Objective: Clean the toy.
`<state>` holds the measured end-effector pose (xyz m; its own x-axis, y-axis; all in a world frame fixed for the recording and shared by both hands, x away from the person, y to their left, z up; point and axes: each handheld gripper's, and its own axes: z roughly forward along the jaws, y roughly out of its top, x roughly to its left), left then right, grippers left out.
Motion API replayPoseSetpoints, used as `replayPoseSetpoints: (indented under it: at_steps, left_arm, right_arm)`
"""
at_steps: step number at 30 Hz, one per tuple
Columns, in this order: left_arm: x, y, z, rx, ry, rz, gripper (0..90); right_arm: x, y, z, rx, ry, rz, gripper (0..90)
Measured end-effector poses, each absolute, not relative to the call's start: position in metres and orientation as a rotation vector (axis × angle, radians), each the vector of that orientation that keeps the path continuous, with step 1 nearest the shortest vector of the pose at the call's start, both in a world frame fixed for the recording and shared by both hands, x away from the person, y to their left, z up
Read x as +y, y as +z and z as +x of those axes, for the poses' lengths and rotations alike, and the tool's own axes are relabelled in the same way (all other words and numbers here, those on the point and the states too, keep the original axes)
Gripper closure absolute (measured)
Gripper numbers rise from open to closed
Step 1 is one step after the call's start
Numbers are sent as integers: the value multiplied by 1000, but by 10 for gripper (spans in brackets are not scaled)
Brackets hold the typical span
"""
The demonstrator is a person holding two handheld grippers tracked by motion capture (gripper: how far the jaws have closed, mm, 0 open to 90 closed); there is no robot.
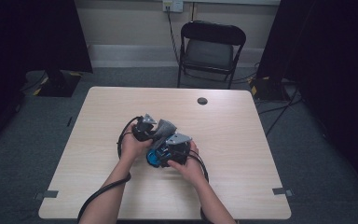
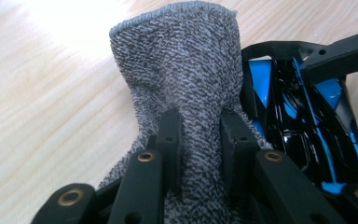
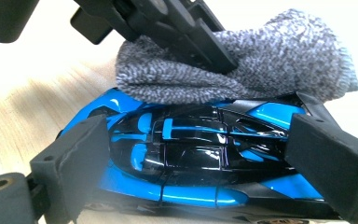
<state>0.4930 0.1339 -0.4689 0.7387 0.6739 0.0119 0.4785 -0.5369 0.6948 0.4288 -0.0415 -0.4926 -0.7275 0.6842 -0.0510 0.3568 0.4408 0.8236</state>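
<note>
The toy car (image 3: 186,158), a glossy blue-and-black sports model, lies on its side near the middle of the wooden table (image 1: 242,140), clamped nose to tail by the right gripper (image 1: 173,150); the grey knitted cloth (image 2: 186,79) is draped against the car's upper flank, pinched tight in the closed left gripper (image 1: 145,127). Wiping looks under way rather than finished; the cloth covers one edge, and the roof and lower side are probably left.

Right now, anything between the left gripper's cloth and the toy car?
Nothing visible. The left gripper is pinching the grey cloth, which already lies against the blue-and-black toy car. The right gripper clamps the car at both ends.
</note>
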Motion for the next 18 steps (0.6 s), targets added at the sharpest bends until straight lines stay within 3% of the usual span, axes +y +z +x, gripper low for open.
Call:
replayPoseSetpoints:
  at_steps: [18]
  left_arm:
    - [134,-477,489,854,376,2219,720]
  right_arm:
    - [-41,-493,429,2318,1195,883,59]
